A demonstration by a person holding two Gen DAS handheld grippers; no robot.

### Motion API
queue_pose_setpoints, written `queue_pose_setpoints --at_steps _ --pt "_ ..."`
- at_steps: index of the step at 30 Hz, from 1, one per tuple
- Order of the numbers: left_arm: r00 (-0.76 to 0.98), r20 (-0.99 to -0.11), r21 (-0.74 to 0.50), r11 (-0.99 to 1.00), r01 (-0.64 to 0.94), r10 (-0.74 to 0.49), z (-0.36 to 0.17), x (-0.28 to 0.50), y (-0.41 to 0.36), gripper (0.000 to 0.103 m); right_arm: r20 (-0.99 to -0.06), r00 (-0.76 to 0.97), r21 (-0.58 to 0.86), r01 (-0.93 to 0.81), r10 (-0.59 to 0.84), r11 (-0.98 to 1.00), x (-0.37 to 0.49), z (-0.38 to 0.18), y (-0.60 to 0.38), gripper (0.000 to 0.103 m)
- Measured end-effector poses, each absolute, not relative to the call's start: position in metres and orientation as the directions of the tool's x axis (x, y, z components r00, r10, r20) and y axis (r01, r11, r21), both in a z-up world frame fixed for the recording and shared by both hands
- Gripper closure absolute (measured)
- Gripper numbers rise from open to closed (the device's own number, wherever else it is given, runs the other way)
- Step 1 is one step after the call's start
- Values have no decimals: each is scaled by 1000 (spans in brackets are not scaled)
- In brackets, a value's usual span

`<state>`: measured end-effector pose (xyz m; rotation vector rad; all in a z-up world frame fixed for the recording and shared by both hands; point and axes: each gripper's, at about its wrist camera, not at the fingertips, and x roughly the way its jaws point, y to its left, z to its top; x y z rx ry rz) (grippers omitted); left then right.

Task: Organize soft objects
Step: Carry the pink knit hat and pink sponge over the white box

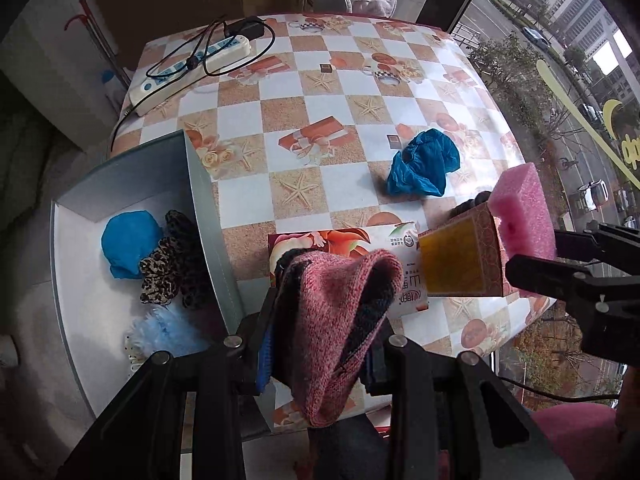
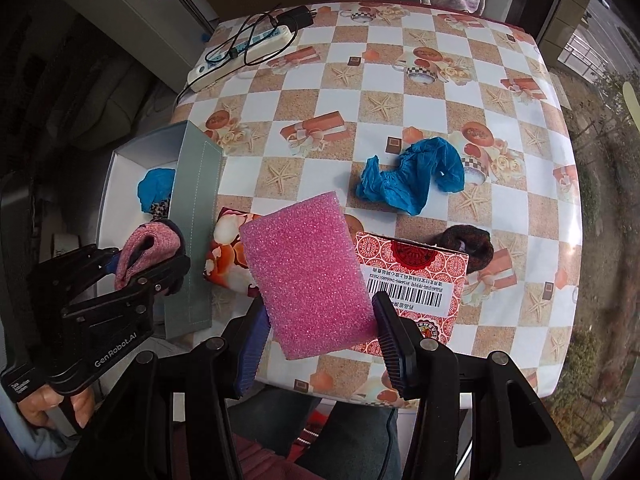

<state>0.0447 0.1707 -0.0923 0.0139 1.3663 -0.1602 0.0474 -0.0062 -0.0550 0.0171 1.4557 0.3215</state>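
Note:
My left gripper [image 1: 320,344] is shut on a pink and black knit sock [image 1: 340,316], held over the table's front edge beside the grey box [image 1: 208,208]; it also shows in the right wrist view [image 2: 148,252]. My right gripper [image 2: 320,344] is shut on a pink foam sponge [image 2: 308,276], held above two cartons; the sponge shows in the left wrist view [image 1: 524,208]. The box holds a blue cloth [image 1: 128,244], leopard scrunchies [image 1: 172,264] and a pale blue fluffy item [image 1: 168,332]. A blue crumpled cloth [image 2: 412,180] and a dark scrunchie [image 2: 472,244] lie on the table.
A red patterned carton [image 2: 416,280] and a peach-print carton [image 2: 228,252] lie near the front edge of the checkered table [image 2: 400,80]. A white power strip [image 2: 244,52] with black cables sits at the far left. A window is to the right.

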Motion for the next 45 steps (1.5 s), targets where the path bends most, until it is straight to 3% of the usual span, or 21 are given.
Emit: queue_pose_setpoints --at_steps 14,27,45 --pt "246 -965 -118 988 -95 -91 -85 19 245 67 -977 33 182 -392 212 902 45 -54 71 51" --pt "248 -969 -75 950 -304 3 -92 -6 318 67 -978 1 176 -535 209 826 47 -56 143 51" --pt "219 -973 -25 917 -397 68 -110 -2 359 67 -978 -1 162 -633 208 757 67 -59 219 51"
